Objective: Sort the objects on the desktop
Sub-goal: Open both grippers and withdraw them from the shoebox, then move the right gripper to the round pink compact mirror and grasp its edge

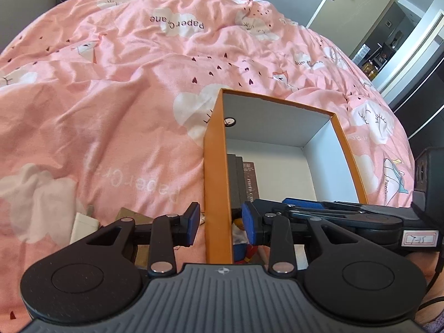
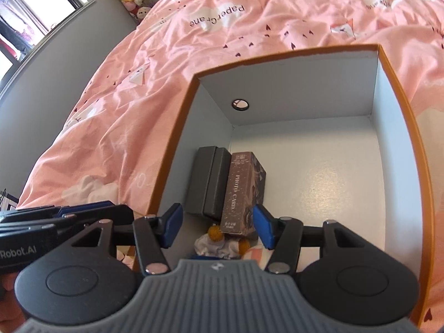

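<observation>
Two grippers are working at the orange box on the pink duvet. I am straddling its left wall with the left gripper, pads apart and not pressing. I am holding the right gripper spread and empty above the photo card carton (light, stiff cardboard, I judge), best taken across its long flat sides.

Orange box wall between left gripper pads, untouched – pink duvet behind
</observation>
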The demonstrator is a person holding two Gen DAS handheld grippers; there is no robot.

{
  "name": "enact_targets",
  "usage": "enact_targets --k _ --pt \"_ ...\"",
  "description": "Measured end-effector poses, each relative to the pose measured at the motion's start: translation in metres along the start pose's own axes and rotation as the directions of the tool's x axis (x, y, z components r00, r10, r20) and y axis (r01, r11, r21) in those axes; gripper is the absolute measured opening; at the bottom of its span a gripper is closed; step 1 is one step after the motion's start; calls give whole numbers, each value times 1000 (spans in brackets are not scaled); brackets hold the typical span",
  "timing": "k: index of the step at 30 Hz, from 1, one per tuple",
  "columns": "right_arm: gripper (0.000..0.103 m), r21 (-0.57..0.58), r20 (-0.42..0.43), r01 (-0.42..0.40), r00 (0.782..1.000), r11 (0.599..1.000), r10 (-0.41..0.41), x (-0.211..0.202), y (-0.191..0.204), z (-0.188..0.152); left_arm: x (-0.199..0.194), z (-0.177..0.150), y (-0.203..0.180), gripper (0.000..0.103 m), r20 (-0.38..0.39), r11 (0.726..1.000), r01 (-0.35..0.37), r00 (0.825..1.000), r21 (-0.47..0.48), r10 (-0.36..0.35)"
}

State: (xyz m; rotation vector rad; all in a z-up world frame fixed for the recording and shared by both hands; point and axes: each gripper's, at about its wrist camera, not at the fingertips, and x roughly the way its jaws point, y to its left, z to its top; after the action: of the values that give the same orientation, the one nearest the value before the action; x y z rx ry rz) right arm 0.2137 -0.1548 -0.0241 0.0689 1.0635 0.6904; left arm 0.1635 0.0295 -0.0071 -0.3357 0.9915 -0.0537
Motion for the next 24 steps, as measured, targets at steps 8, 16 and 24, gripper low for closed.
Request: enact_targets --k 8,16,24 --pt "72 -99 135 -37 990 994 50 -42 21 -24 -50 -16 25 40 94 999 -51 994 -13 52" --pt "42 -230 97 -190 972 954 216 -71 70 -43 -83 -44 54 40 67 991 -130 989 -40 133" --pt "29 -306 -193 -246 962 920 193 -42 100 -95 -84 -91 47 40 -64 994 -84 994 73 89"
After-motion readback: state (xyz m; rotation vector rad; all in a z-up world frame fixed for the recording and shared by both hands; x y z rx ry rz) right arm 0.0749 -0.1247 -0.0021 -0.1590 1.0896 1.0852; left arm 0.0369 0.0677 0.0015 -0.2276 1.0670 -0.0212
